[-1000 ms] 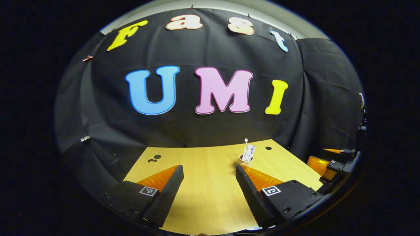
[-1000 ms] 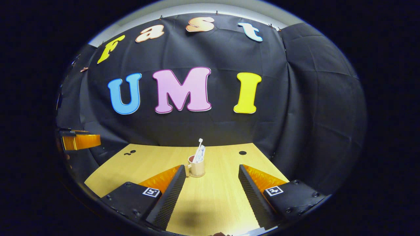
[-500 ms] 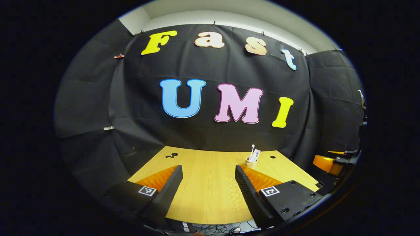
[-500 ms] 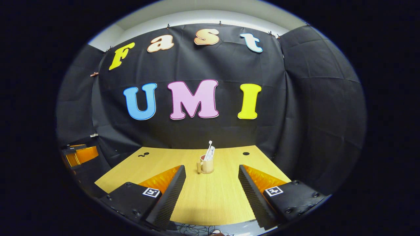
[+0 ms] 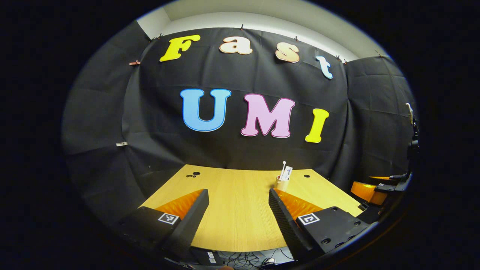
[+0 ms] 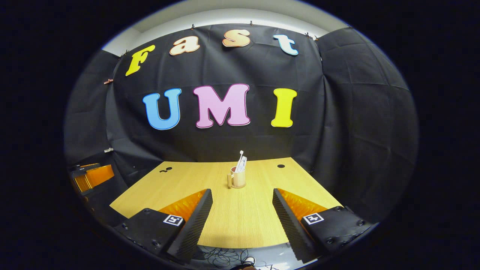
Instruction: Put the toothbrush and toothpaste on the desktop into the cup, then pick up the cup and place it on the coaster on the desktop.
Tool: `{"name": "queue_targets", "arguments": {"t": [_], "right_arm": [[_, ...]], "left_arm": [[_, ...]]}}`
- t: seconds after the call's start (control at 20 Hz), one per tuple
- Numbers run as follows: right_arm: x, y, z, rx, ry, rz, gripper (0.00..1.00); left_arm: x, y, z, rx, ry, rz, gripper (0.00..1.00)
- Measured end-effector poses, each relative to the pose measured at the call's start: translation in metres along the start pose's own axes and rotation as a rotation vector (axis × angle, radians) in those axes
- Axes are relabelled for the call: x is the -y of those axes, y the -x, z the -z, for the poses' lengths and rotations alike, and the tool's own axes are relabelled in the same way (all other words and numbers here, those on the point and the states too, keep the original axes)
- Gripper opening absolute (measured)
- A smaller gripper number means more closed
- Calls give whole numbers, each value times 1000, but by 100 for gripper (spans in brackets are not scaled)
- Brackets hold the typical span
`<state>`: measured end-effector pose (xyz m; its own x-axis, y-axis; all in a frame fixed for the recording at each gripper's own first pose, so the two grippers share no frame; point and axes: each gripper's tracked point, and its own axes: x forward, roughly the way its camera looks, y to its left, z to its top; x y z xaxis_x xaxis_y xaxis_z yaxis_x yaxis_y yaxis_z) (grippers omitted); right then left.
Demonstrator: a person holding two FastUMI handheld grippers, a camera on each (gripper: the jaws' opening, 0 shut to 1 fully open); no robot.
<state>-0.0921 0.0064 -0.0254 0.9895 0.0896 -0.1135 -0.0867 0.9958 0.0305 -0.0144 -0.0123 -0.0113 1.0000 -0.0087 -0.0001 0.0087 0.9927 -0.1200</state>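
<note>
Cup [image 6: 237, 179] stands on your desk [image 6: 240, 217] with toothbrush [image 6: 240, 159] and toothpaste [image 6: 243, 164] inside — your left claw [image 5: 238, 210] and right claw [image 6: 242, 213] both gape wide, holding nothing.

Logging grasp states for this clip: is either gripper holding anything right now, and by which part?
Nothing is held. The left gripper and right gripper are both open, clear of the cup.
</note>
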Motion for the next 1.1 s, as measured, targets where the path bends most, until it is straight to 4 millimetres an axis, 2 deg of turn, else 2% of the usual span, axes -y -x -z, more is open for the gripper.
{"name": "queue_targets", "arguments": {"t": [0.3,0.65,0.9,1.1], "right_arm": [[-10,-7,3,-13,11,2,99],[-19,-15,-6,-6,26,7,99],[-10,-19,-19,7,20,52,99],[12,-17,-21,-3,-10,117,99]], "left_arm": [[2,-5,-3,9,-24,46,99],[0,-30,-3,3,-29,72,99],[5,-54,-10,-6,-51,105,99],[13,-68,-19,18,-98,138,99]]}}
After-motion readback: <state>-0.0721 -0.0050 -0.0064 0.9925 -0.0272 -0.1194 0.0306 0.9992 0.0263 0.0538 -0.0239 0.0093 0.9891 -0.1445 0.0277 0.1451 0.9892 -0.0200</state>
